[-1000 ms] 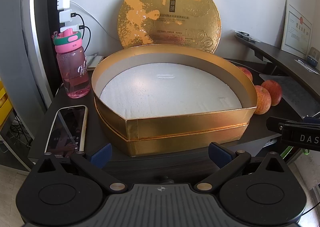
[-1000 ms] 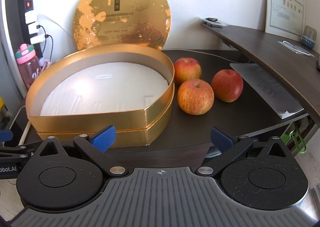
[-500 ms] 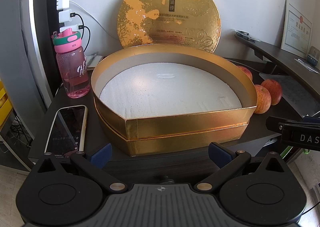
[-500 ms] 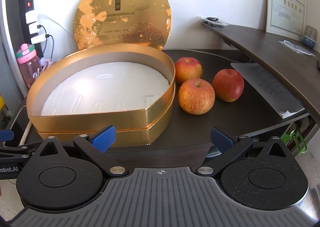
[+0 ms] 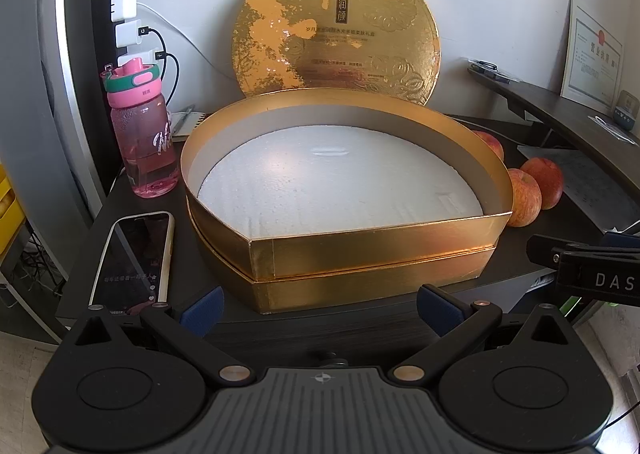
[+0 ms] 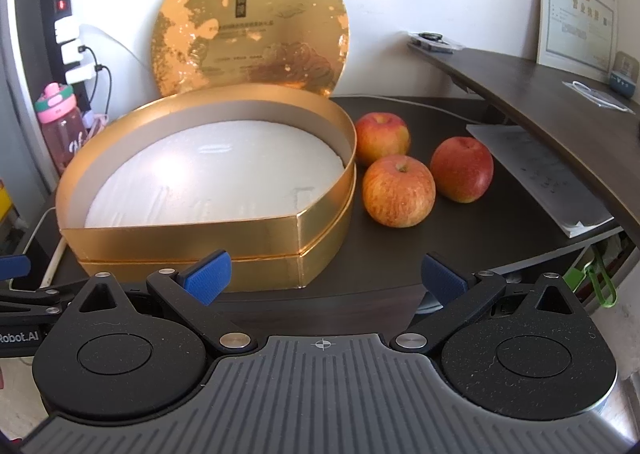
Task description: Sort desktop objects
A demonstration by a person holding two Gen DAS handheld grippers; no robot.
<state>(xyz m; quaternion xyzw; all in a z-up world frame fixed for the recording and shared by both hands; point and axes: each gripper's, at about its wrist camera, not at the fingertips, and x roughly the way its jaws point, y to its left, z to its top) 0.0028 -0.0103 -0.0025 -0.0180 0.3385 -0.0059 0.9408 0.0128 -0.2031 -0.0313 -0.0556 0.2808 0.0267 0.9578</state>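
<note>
Apples (image 6: 398,191), three of them, are seen grouped on the dark counter (image 6: 460,230) just right of the open gold box (image 6: 224,230), unmoved since a second ago. Left tongs (image 5: 320,304) and right tongs (image 6: 324,278) are still held wide open and empty before the counter edge; almost nothing is changed.

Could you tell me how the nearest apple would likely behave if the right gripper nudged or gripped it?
The nearest apple is round and sits free on the desk, so a nudge would probably roll it. Its smooth skin may slip unless gripped across its middle.
</note>
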